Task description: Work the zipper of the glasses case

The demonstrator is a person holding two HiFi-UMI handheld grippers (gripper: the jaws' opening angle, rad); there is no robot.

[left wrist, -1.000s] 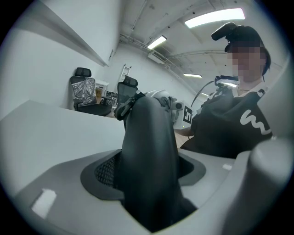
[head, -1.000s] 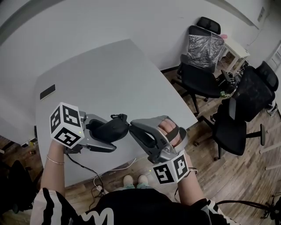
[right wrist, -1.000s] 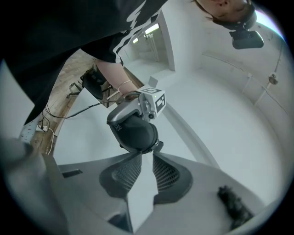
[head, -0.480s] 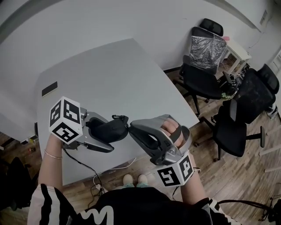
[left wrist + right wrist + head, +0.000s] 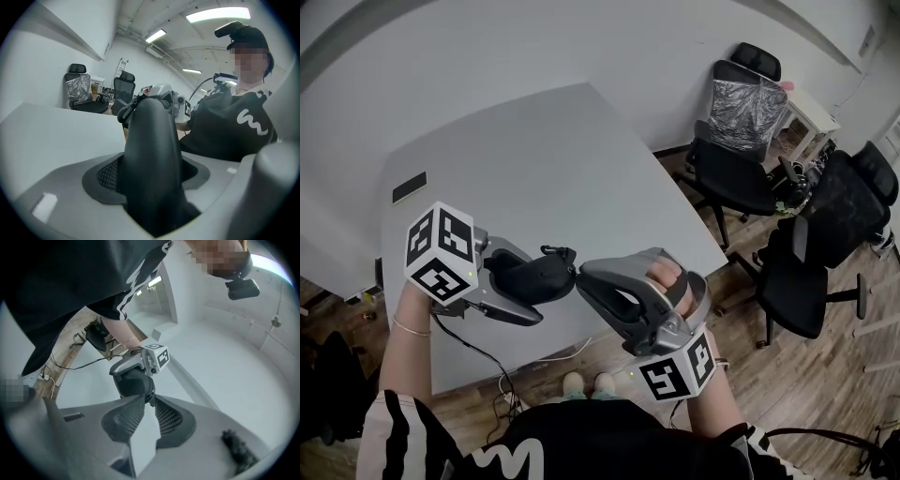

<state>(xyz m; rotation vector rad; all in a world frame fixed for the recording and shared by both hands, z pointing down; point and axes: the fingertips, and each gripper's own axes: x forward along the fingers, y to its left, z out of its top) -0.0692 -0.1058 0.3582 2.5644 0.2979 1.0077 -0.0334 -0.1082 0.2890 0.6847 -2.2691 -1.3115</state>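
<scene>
Glasses case (image 5: 152,154): black, held in the air above the near edge of the tabletop (image 5: 534,150).
Left claw (image 5: 523,286): spread fairly wide, clamped across the case's body.
Right claw (image 5: 579,272): narrowed to a pinch at the case's right end, on what I take to be the zipper pull (image 5: 150,401).
Step in hand: grip looks set; the zipper run itself seems due.
Next move: draw the pull along the curved seam, with the left bracing against the tug.

Left gripper (image 5: 540,279), right gripper (image 5: 580,274) both clamped
</scene>
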